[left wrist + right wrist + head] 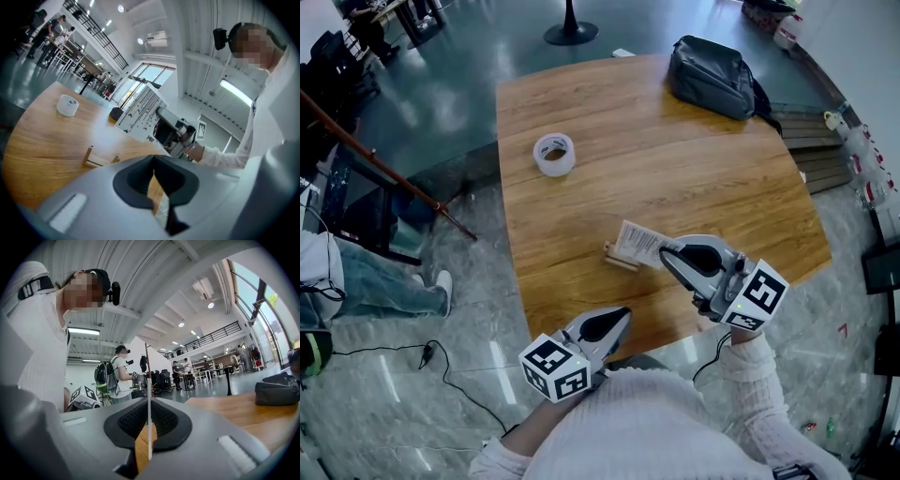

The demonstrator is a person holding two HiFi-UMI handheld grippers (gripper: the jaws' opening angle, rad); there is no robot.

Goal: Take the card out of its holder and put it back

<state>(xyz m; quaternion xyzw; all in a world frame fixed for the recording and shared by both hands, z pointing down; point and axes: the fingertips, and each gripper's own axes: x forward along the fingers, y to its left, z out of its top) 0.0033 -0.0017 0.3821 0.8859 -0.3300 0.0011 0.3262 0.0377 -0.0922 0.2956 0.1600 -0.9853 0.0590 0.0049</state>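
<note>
The right tongs (666, 254) are gripping the card (639, 242) just above the holder (619, 260); the left tongs (623, 314) are hovering closed near it.

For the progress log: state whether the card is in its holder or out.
Out. The right gripper pinches the card edge-on, and the wooden holder on the table stands empty.
</note>
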